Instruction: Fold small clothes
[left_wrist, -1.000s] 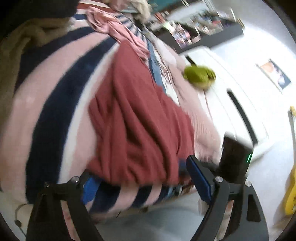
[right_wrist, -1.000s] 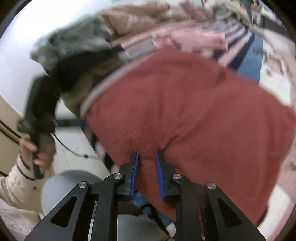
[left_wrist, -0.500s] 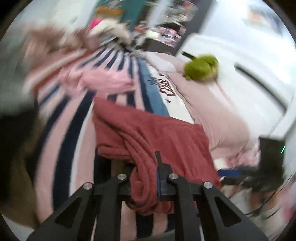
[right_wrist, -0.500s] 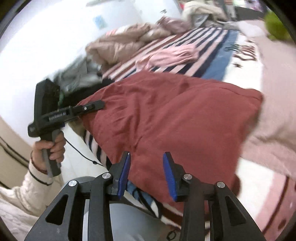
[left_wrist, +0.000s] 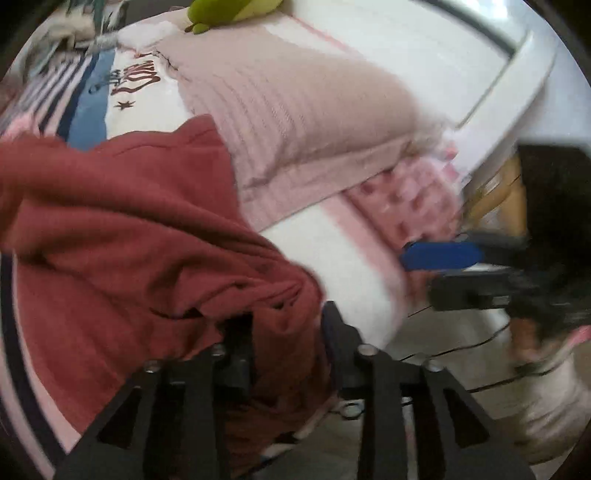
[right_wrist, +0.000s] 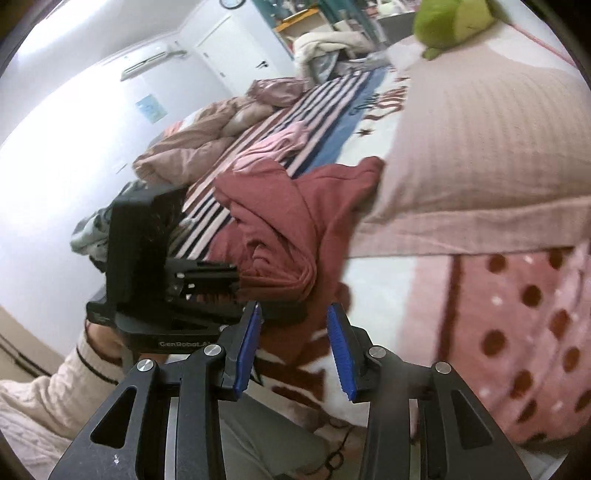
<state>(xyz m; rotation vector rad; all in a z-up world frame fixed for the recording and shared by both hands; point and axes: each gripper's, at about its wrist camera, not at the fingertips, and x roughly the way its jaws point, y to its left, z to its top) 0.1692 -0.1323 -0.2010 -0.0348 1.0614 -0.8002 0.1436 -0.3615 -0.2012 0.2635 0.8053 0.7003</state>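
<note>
Nearest to me, the right gripper (right_wrist: 295, 350) hangs over the edge of the bed with its blue pads standing partly apart and nothing between them; a second ago they were almost together over the flat red cloth, so they have let go. The left gripper (left_wrist: 288, 332) has swung across toward the pillow side, and its jaws are opening again after pinching down half a second ago, with a thick fold of the red garment (left_wrist: 129, 229) bunched between them; whether the pads still press on the cloth I cannot tell. A second ago that garment lay spread wide and fairly smooth across the striped bedspread (right_wrist: 295, 110); now it is doubled over into a rumpled heap at the near edge of the bed, its far corner touching the pink ribbed pillow (right_wrist: 480, 147). Beyond it a small pink garment (right_wrist: 280, 144) lies on the stripes, and a green plush toy (right_wrist: 447, 22) sits at the pillow's far end.
</note>
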